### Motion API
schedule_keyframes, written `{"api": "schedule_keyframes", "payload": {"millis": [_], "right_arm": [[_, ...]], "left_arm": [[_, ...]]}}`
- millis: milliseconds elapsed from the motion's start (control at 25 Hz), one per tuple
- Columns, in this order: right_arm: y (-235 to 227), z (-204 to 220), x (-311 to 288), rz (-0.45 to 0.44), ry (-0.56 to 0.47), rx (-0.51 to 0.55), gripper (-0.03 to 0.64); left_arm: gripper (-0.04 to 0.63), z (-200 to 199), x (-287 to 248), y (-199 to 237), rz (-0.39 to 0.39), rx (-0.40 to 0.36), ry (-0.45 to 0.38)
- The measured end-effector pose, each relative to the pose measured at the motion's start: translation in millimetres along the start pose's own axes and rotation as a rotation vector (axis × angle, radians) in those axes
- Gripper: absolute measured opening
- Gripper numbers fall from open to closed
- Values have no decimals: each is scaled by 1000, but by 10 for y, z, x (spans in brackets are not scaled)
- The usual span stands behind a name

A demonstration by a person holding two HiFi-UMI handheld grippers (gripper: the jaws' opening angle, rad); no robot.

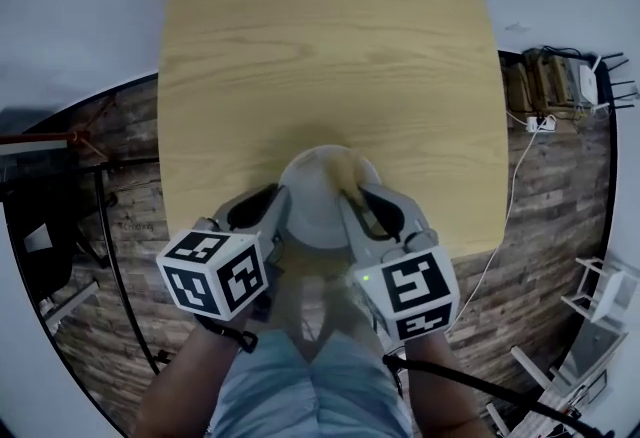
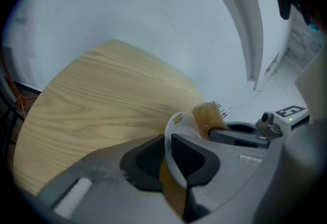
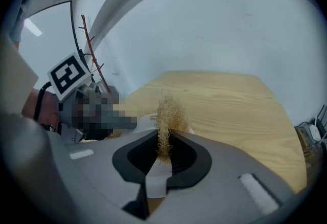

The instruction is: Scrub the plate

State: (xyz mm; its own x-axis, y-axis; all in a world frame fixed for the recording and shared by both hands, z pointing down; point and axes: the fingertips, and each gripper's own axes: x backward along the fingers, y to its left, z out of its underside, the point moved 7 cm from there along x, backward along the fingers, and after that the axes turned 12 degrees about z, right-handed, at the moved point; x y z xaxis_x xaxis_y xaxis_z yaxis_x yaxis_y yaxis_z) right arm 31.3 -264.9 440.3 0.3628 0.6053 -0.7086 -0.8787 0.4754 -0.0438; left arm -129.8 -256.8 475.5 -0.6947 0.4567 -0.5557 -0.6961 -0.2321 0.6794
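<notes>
Head view: a round white plate [image 1: 316, 198] sits between the left gripper [image 1: 278, 214] and the right gripper [image 1: 353, 208], above a pale wooden table [image 1: 330, 46] with rounded corners. A tan fibrous scrubber [image 1: 346, 172] rests against the plate's rim just ahead of the right gripper

Left gripper view: the dark pads are clenched on the plate's thin edge [image 2: 176, 123], seen edge-on and upright. The coarse scrubber [image 2: 208, 117] lies just beyond, on the plate's far side

Right gripper view: its jaws pinch the wiry, straw-coloured scrubber [image 3: 168, 113]; smooth white plate [image 3: 153, 179] shows beneath them
</notes>
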Motion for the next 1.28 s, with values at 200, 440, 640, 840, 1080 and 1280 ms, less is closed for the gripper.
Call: {"api": "schedule_keyframes", "payload": {"millis": [200, 440, 640, 840, 1080, 1280], "right_arm": [[-17, 30, -189, 29, 50, 20, 44], [22, 73, -243, 21, 78, 23, 43], [187, 129, -197, -32, 86, 27, 43], [371, 238, -113, -103, 108, 30, 43], [609, 378, 25, -193, 128, 22, 43], [781, 450, 167, -275, 138, 9, 43]], "left_arm": [[63, -29, -19, 11, 23, -9, 18], [63, -21, -22, 51, 26, 6, 19], [63, -25, -17, 70, 15, 5, 12], [63, -35, -20, 81, 5, 0, 7], [63, -44, -29, 91, -5, -3, -8], [63, -65, -18, 98, -21, -19, -15]]}}
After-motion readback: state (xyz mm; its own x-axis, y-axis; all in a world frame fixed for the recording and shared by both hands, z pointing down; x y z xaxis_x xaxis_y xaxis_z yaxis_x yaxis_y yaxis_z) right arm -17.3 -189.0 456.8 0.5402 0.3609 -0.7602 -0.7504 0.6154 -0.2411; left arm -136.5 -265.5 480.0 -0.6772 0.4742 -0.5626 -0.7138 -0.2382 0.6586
